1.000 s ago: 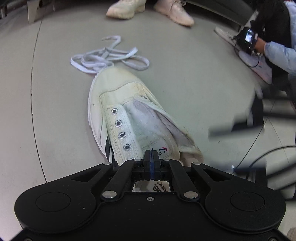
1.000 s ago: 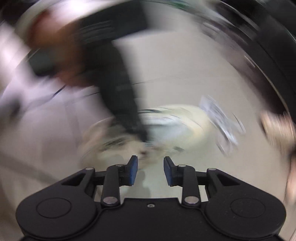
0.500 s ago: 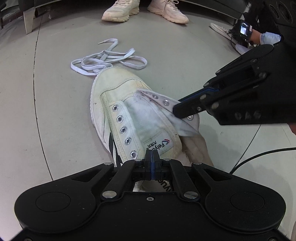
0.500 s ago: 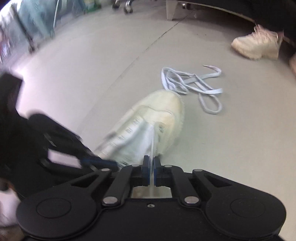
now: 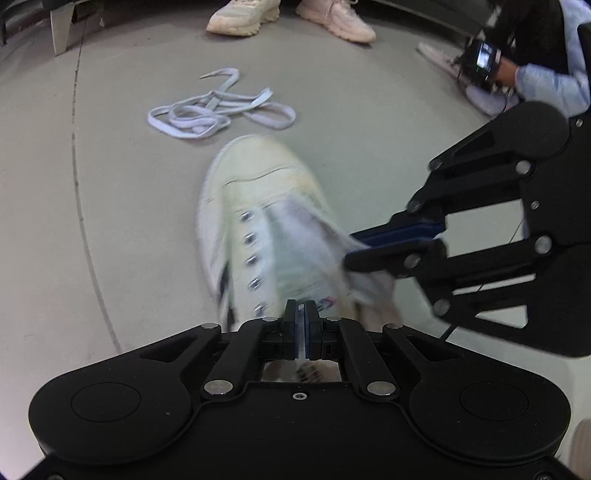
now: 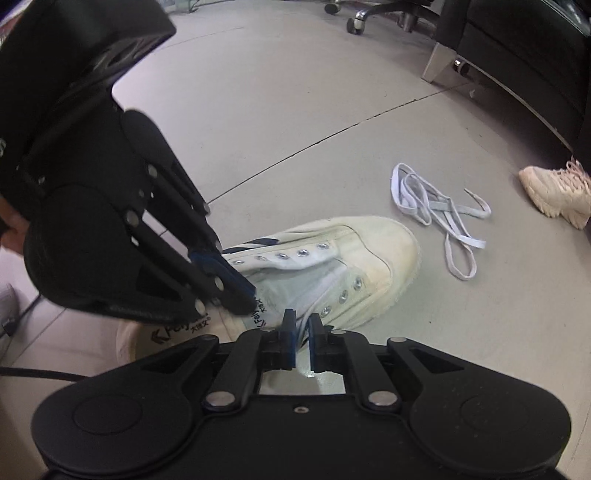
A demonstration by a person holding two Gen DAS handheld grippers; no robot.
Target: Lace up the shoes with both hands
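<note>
A cream canvas shoe (image 5: pixel 258 192) with no lace in it lies on the grey floor, toe pointing away. My left gripper (image 5: pixel 301 314) is shut on the shoe's tongue near its printed label; the right wrist view shows that gripper (image 6: pixel 242 295) coming in from the left. My right gripper (image 6: pixel 302 321) pinches the right eyelet flap, a thin edge of canvas between its pads, and its jaws are opening slightly. From the left wrist view, the right gripper (image 5: pixel 354 247) reaches in from the right. The shoe (image 6: pixel 380 251) is motion-blurred. A loose white lace (image 5: pixel 218 110) lies tangled beyond the toe.
Two pale sneakers (image 5: pixel 243 18) of a standing person are at the far edge. A crouching person with a small device (image 5: pixel 484 59) is at the upper right. A black cable (image 6: pixel 37 373) runs along the floor by the heel. Dark furniture on a metal leg (image 6: pixel 443 62) stands behind.
My right gripper swung in from the right with jaws apart and closed on the shoe's right eyelet flap. The shoe has since shifted and turned a little. My left gripper stayed shut on the tongue.
</note>
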